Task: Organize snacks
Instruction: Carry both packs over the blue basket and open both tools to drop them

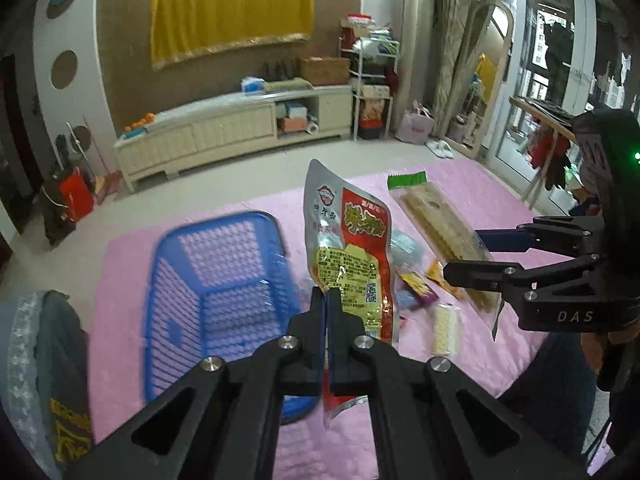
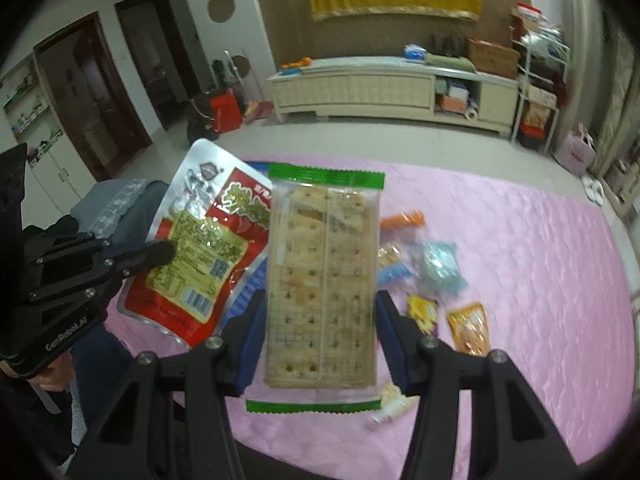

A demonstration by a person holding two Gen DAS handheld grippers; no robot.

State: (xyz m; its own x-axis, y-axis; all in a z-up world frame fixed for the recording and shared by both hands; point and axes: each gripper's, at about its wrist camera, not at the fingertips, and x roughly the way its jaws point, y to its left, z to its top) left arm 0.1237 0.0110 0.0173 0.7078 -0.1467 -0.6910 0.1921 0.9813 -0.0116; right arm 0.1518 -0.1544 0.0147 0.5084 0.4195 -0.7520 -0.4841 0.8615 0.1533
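Now | left gripper (image 1: pixel 327 300) clenches red-silver snack pouch (image 1: pixel 348 240) beside blue basket (image 1: pixel 216 280) | right gripper (image 2: pixel 320 320) clamps cracker pack (image 2: pixel 322 280) (hiding snacks beneath) above pink mat (image 2: pixel 520 240)

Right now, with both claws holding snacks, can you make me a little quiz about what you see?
1. True or false: the left claw is pinching the red and silver pouch.
2. Which snack does the right claw hold? A) the orange packet B) the cracker pack C) the light blue packet
3. Fill in: the blue basket sits on a ____ blanket.

Key: 1 true. 2 B. 3 pink.
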